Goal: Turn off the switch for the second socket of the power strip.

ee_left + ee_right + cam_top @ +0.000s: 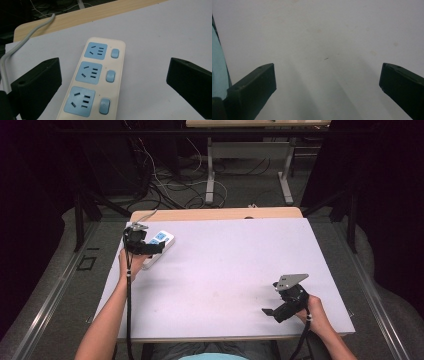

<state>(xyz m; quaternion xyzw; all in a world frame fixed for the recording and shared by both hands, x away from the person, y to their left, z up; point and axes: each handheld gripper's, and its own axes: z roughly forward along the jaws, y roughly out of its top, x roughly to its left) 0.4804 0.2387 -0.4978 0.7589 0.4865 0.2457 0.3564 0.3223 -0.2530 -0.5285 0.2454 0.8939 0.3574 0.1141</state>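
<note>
A cream power strip (93, 80) with three blue sockets and three blue switches lies flat on the white table top at the far left (159, 245). Its grey cable (22, 42) runs off over the wooden back edge. My left gripper (150, 247) hovers just above the strip, open wide, with the strip lying between and below the two black jaws, untouched (113, 85). My right gripper (272, 312) sits near the front right of the table, open, with bare table between its fingers (327, 85).
The white sheet (225, 265) covers most of the table; a strip of bare wood (215, 213) shows along the back edge. Beyond it stand a desk frame (250, 165) and tangled cables on the floor. A teal sleeve edge (218, 67) shows at the left of the right gripper view.
</note>
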